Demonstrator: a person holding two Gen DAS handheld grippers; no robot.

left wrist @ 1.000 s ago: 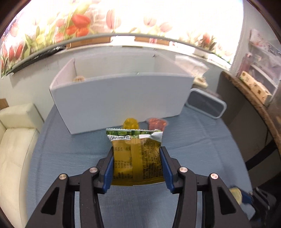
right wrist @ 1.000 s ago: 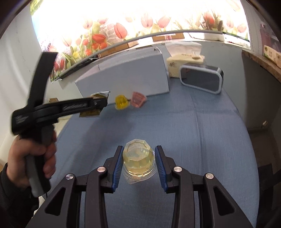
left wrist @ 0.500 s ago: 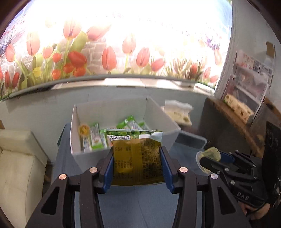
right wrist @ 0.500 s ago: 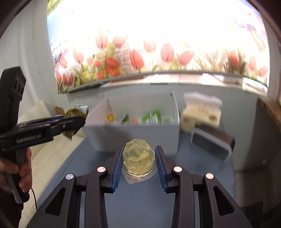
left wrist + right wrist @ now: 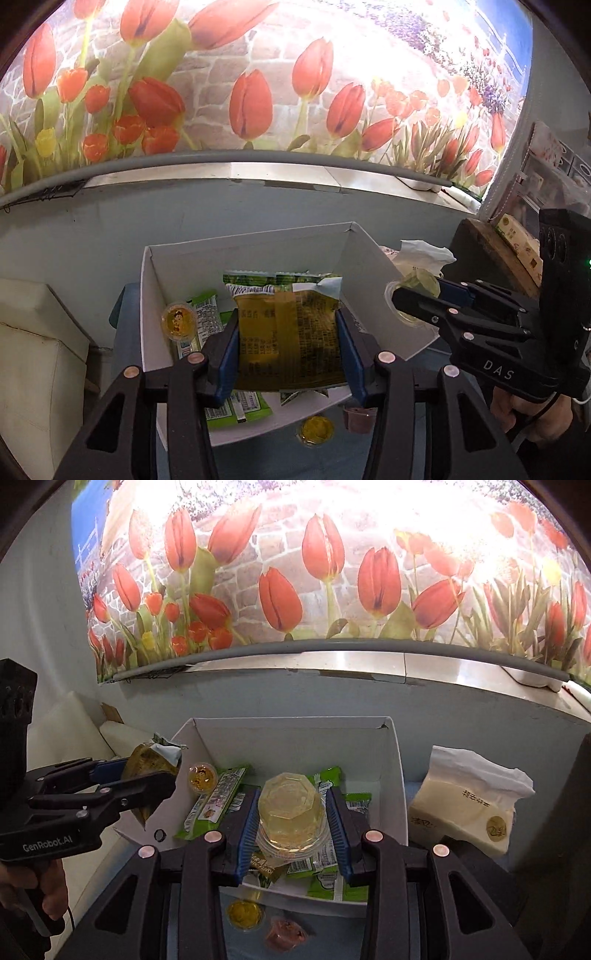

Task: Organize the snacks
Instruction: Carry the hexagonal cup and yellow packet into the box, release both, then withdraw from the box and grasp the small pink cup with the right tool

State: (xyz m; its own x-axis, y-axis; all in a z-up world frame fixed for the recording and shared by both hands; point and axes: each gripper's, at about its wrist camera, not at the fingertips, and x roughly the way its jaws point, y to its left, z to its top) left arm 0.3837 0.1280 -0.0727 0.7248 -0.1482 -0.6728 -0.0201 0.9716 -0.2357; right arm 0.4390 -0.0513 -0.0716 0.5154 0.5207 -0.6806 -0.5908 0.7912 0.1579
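White cardboard box (image 5: 391, 775) at far edge of blue-clothed tabletop (image 5: 332, 938), open top, already partly stocked: several green-and-white snack wrappers (image 5: 218, 797) lying flat on its floor and one small round yellow jelly cup with a printed lid (image 5: 201, 777) in its far-left corner. Left tongs (image 5: 288, 339) clamped on a flat olive-yellow foil snack packet with a green top seal (image 5: 288, 328), held above the box interior, not yet released. Right tongs (image 5: 291, 823) closed snugly on a clear faceted plastic cup of pale yellow jelly (image 5: 291, 808), also poised over the box, towards its middle; in the left view that same cup sits at the box's right wall. Both items are airborne, neither resting on the contents below. Still out on the tabletop, just beside the near wall of the box: a small yellow jelly cup (image 5: 245, 915) and a small pinkish-red jelly cup (image 5: 286, 938), side by side, untouched. Tissue pack (image 5: 469, 805) to the right of the box, not a snack. Judgement: task well past midway; two items need dropping in, then the two loose cups need fetching. Whether other snacks lie outside the views cannot be told.
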